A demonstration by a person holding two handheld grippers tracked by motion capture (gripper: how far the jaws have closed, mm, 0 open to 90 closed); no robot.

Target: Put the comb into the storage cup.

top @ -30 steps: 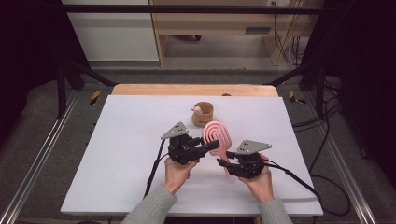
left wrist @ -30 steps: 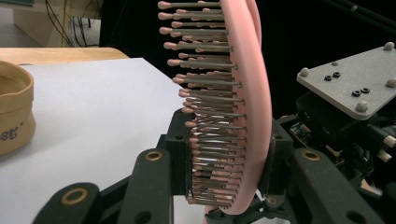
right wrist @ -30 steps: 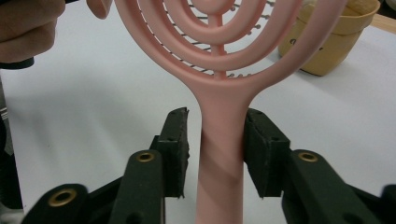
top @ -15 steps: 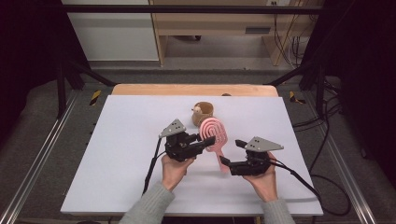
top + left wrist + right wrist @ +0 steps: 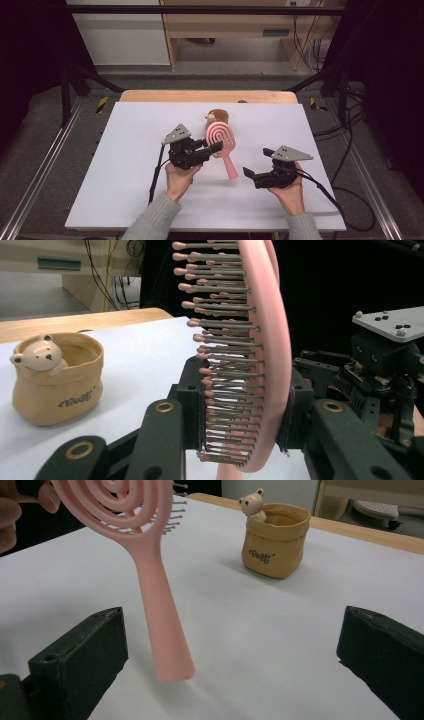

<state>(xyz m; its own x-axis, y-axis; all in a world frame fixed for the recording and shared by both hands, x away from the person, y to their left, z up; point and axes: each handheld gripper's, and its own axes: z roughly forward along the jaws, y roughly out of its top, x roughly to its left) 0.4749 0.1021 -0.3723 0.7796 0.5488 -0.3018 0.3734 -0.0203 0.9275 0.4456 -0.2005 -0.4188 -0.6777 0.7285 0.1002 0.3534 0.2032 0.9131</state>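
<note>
Left claw [image 5: 216, 147] is clamped across the head of a pink plastic paddle hairbrush with a spiral-patterned back and metal pins [image 5: 223, 147], one jaw on the pin side and one on the back, as the left gripper view confirms [image 5: 235, 405]. Right claw [image 5: 248, 172] stands with its jaws wide apart and holds nothing; it sits just beside the brush handle, not touching it.

Largest item: a white rectangular worktop [image 5: 125, 150] with a wooden edge along its far side. It carries the remaining items.

Next: the hairbrush, held clear of the worktop, head uppermost and handle hanging down at a tilt. In the right gripper view the handle's rounded tip [image 5: 172, 667] hangs between that claw's open jaws, above the surface.

Smallest: a tan sack-shaped pot with a small bear figure on its rim [image 5: 218, 118], standing upright on the worktop beyond the brush, well clear of both claws.

Handling assessment: the brush appears light and rigid, with a smooth, tapered handle that may slip under a loose grip. The pins look liable to flex or bend under jaw pressure, so the present hold on the head is the less secure one. The handle, near its mid-length, is judged the better place to take hold.
</note>
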